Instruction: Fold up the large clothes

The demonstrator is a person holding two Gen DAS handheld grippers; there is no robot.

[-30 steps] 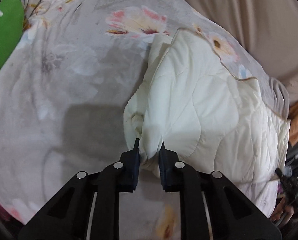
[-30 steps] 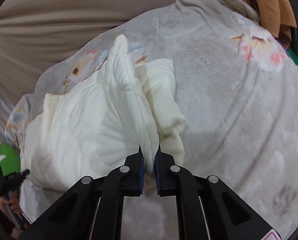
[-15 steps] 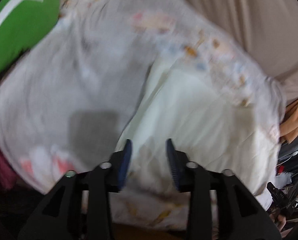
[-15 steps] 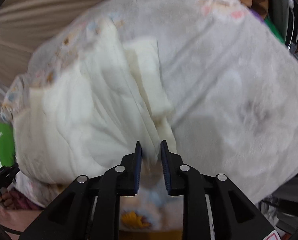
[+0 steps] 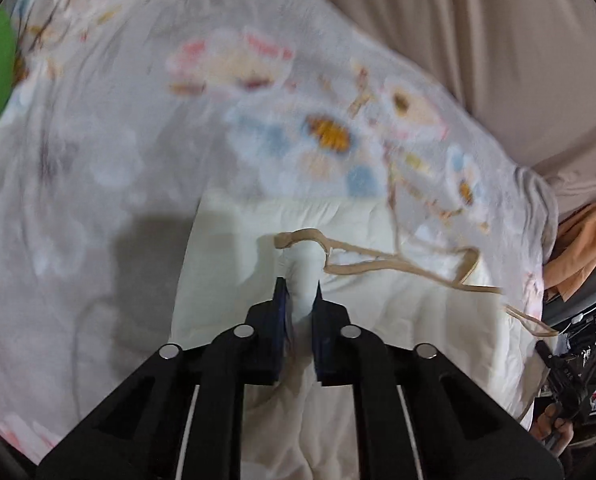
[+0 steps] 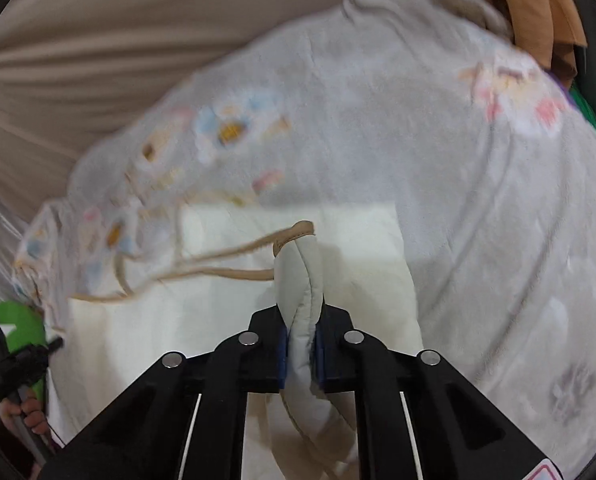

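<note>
The quilt (image 5: 398,312) lies on the blanket (image 5: 110,168), which covers the bed. In the left wrist view the quilt sits toward the blanket's near right part; in the right wrist view, toward its near left. Its trimmed edge (image 5: 382,260) runs across the top of it. A curtain (image 6: 98,40) hangs behind the blanket's far edge. Hanging cloth (image 6: 538,12) is beside the far right corner.

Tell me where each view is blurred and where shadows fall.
Left wrist view: the floral blanket is motion-smeared, while the left gripper and its pinched quilt fold stay sharp; a dark shadow lies left of the quilt. Right wrist view: blanket blurred, right gripper sharp; fisheye bends the edges.
</note>
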